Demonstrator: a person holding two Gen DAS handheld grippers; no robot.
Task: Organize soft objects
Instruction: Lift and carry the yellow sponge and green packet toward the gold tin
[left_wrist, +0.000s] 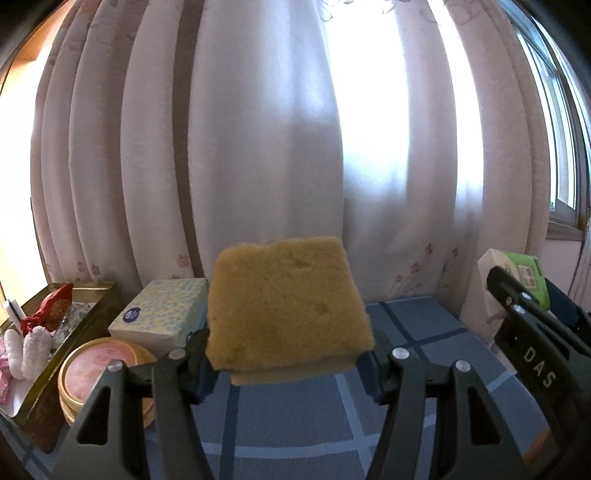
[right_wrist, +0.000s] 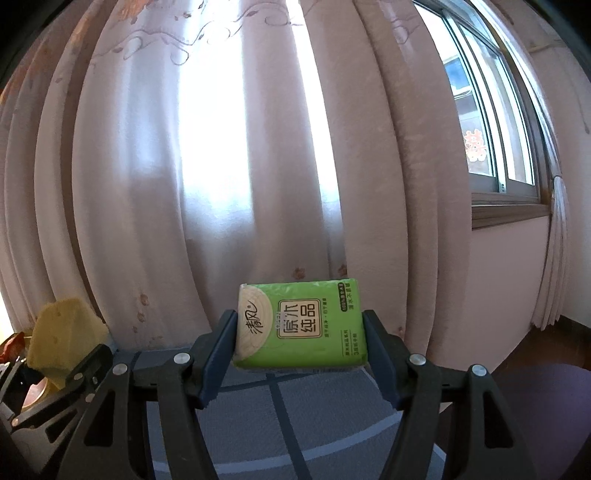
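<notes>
The left claw (left_wrist: 290, 363) is gripping a sponge (left_wrist: 284, 310) while the right claw (right_wrist: 299, 350) is clamping a tissue pack (right_wrist: 301, 326).

Right tool (right_wrist: 300, 354) grips green tissue pack (right_wrist: 301, 326); sponge (right_wrist: 64, 338), apparently, far left.

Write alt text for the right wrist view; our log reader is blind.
The right gripper clamps a green tissue pack above a blue plaid tablecloth, facing sunlit pink curtains. At far left, a yellow sponge.

curtain (left_wrist: 258, 147) – drawn | window (right_wrist: 491, 122) – right | round tin (left_wrist: 103, 369) beside gold tray (left_wrist: 92, 295) | checked cloth (left_wrist: 424, 332)
</notes>
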